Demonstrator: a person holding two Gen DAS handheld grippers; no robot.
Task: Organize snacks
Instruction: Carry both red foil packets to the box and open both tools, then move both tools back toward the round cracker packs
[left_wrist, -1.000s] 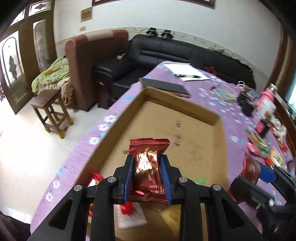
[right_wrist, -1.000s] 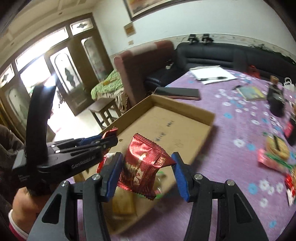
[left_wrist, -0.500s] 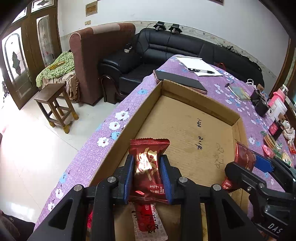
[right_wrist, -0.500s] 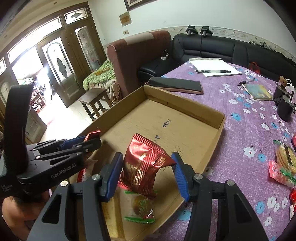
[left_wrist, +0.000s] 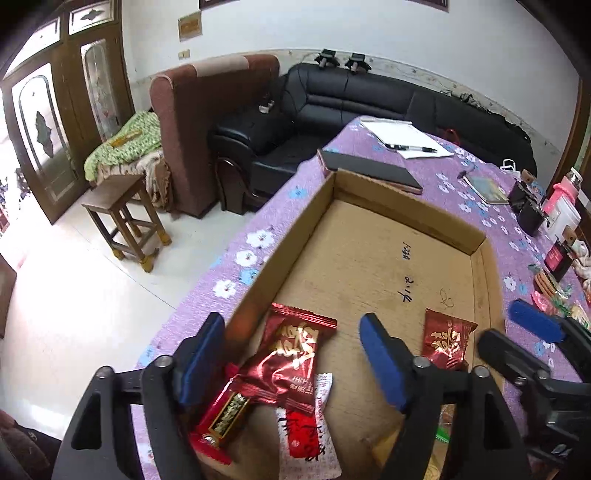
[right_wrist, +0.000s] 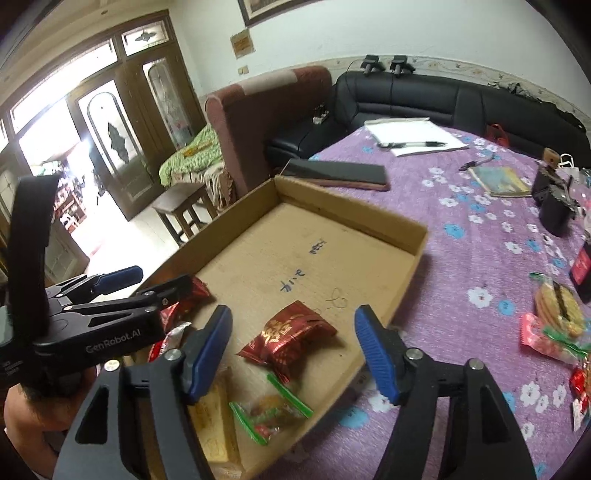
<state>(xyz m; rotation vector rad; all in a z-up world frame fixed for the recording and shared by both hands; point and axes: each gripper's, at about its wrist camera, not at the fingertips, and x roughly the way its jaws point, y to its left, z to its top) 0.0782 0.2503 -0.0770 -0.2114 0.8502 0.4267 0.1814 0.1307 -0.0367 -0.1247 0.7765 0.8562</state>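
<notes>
Left wrist view: the left hand-held gripper (left_wrist: 291, 360) is spread wide over a dark red snack packet (left_wrist: 291, 363) lying in the cardboard tray (left_wrist: 295, 240). Right wrist view: the right hand-held gripper (right_wrist: 293, 350), also spread, frames another red snack packet (right_wrist: 288, 338) on the tray floor; the tray sits on the purple-clothed table (right_wrist: 480, 258).

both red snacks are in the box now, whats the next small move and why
Probably swing the right hand-held gripper over to the loose snacks on the purple tablecloth: both grippers are open and empty, their red packets lie inside the cardboard box, and wrapped snacks remain outside it.
</notes>
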